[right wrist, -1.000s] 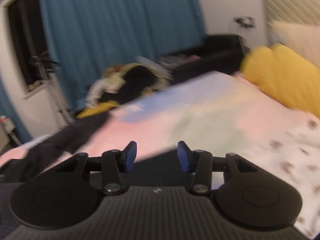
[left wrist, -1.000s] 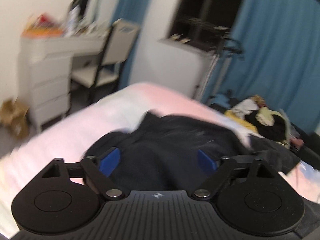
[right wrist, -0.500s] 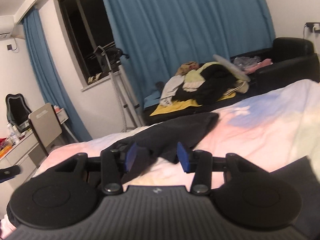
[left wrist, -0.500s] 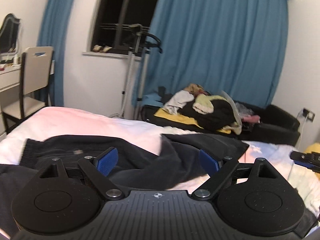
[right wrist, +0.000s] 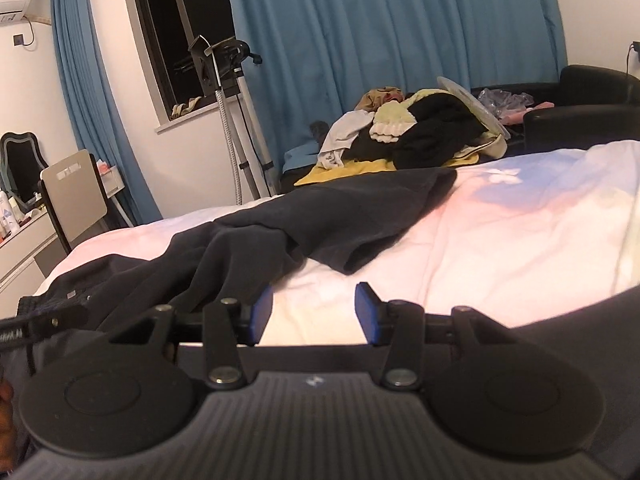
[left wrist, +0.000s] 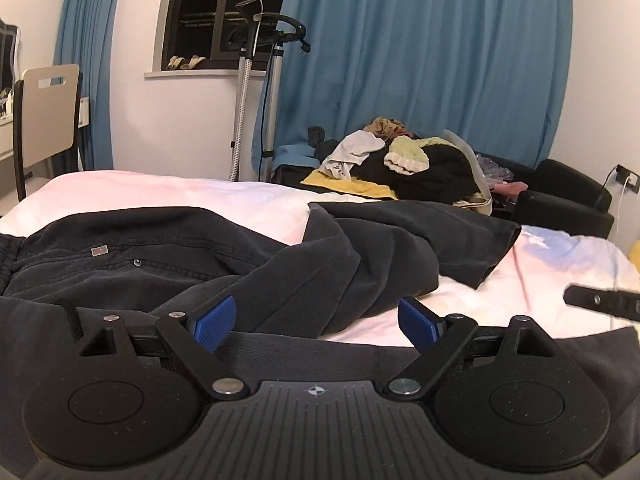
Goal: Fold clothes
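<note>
Trousers [left wrist: 248, 256] rumpled on bed [left wrist: 160, 188]; left gripper [left wrist: 316, 316], right gripper [right wrist: 314, 310] both apart, empty.

Ahead of me the trousers [left wrist: 240, 256] lie rumpled across the bed [left wrist: 160, 188], waistband to my left, legs trailing right toward the far edge. My left gripper [left wrist: 316, 318] sits low over their near folds; my right gripper [right wrist: 314, 312] sits over bare sheet just right of them. Behind the bed, a heap of clothes [left wrist: 404, 164] rests on a sofa [left wrist: 568, 196]. Left of the heap stands a garment steamer [left wrist: 256, 80] before the window [left wrist: 224, 12], with a chair [left wrist: 48, 116] further left.
</note>
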`<state>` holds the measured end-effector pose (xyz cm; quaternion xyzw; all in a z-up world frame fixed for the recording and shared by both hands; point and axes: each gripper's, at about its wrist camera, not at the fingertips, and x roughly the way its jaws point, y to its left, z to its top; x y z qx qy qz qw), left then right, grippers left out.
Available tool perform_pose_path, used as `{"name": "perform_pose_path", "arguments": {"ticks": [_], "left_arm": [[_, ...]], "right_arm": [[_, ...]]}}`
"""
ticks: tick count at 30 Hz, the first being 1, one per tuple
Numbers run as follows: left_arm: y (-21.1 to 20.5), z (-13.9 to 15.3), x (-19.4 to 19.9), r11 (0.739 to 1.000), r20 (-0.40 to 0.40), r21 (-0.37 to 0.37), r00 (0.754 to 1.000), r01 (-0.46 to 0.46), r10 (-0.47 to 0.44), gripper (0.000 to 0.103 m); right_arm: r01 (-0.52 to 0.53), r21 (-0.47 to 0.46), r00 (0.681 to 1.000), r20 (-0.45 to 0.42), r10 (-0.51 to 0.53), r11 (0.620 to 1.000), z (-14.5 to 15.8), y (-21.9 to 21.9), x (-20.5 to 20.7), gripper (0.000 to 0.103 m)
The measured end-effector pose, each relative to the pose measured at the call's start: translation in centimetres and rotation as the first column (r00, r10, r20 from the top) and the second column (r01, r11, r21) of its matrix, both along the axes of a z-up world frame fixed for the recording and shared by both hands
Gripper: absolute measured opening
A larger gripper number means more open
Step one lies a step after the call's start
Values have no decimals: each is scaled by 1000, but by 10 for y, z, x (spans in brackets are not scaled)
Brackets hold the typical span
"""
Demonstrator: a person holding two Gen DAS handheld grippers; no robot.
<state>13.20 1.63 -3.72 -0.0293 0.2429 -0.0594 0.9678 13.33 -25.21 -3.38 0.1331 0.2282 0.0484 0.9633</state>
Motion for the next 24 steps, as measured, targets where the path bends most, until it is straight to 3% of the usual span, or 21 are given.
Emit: {"name": "perform_pose_path", "arguments": {"ticks": [6,14,24], "left_arm": [[4,-26,7,999,-21,43,1000,5,-4,90],[-5,-46,5,1000,32,13,999,23,-24,93],[-5,-50,5,1000,60,5,998,18,-19,94]], "right_arm": [[28,-16,999,-38,-28,999,-18,6,8,55],[64,-47,995,-77,-67,997,-44,4,23,68],[47,-86,999,3,-47,995,-46,7,15,95]]}}
